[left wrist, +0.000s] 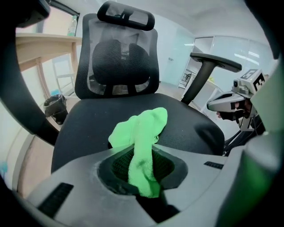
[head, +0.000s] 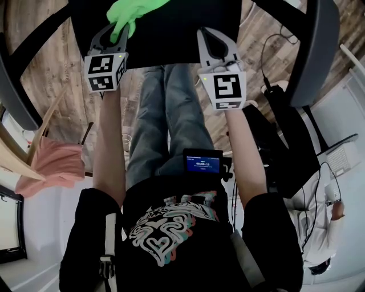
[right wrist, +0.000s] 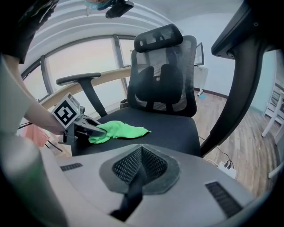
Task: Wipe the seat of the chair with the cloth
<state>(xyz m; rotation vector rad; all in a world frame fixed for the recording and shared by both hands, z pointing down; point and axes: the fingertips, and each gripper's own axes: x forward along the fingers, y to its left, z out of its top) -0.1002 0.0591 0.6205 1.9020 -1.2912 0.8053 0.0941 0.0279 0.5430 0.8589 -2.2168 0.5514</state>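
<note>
Head view: my left gripper (head: 114,34), at 11 o'clock, is clamped on the green cloth (head: 136,10), over the chair's black seat (head: 177,28). My right gripper (head: 210,39) is at 1 o'clock.

Left gripper view: the cloth is pinched between my jaws. Its free end lies on the seat at 12 o'clock.

Right gripper view: jaws pressed together, nothing between them. The cloth lies on the seat at 10 o'clock.

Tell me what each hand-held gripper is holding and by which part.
The left hand-held gripper pinches the green cloth by one bunched end; the rest lies on the chair seat. The right hand-held gripper is shut on nothing.
</note>
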